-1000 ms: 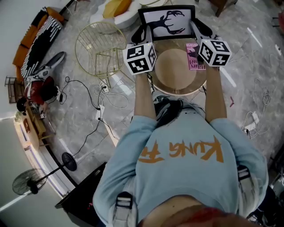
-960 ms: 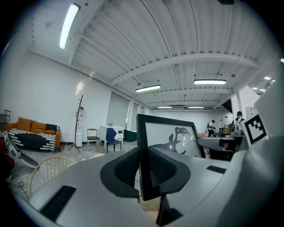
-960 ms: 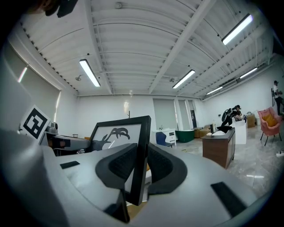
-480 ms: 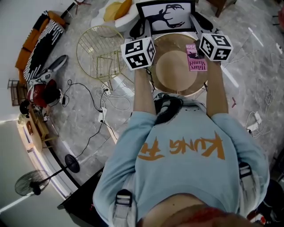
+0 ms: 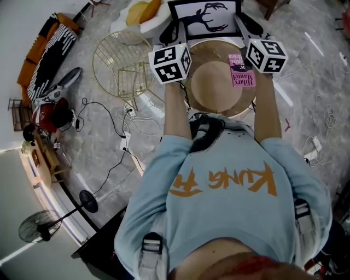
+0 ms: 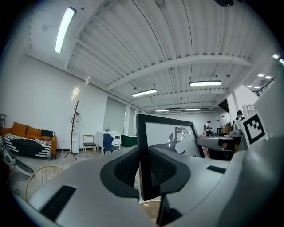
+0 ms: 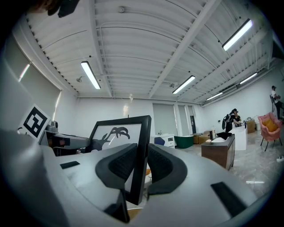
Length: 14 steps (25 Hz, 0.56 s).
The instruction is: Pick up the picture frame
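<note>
The picture frame (image 5: 205, 18) is black-edged with a black stag silhouette on white. It hangs upright above the far rim of the round wooden table (image 5: 214, 85), held at both sides. My left gripper (image 5: 174, 34) is shut on the frame's left edge (image 6: 143, 159), its black pads pressing front and back. On the frame's right edge (image 7: 141, 155) my right gripper (image 5: 244, 28) is shut the same way. Each gripper view shows the other gripper across the picture.
A pink book (image 5: 241, 70) lies on the table's right part. A gold wire basket table (image 5: 120, 57) stands to the left, with cables (image 5: 128, 117) on the floor. A white seat with a yellow cushion (image 5: 143, 11) is behind the frame.
Both grippers have lifted the frame a little; it sits higher and farther toward the top edge of the head view than a second ago. Little differs over the last half second.
</note>
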Motion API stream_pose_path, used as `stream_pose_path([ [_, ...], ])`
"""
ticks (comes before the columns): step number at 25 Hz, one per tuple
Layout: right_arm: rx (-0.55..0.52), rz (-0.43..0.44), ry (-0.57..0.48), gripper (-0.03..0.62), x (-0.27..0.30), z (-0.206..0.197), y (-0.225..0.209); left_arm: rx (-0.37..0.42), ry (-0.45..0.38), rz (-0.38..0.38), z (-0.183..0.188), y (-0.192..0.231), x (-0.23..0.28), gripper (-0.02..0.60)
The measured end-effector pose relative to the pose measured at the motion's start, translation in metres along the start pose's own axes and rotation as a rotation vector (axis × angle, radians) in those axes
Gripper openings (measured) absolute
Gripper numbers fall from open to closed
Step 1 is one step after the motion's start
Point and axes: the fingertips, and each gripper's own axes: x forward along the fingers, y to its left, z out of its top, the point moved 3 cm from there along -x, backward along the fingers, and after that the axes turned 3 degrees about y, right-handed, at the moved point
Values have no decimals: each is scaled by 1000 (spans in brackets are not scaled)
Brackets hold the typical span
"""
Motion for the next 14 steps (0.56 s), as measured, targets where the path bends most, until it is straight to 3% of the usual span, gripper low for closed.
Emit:
stream_pose_path([
  [14,1,9,4,72,1,-7,1,-5,12,3,-7,1,-2,80],
])
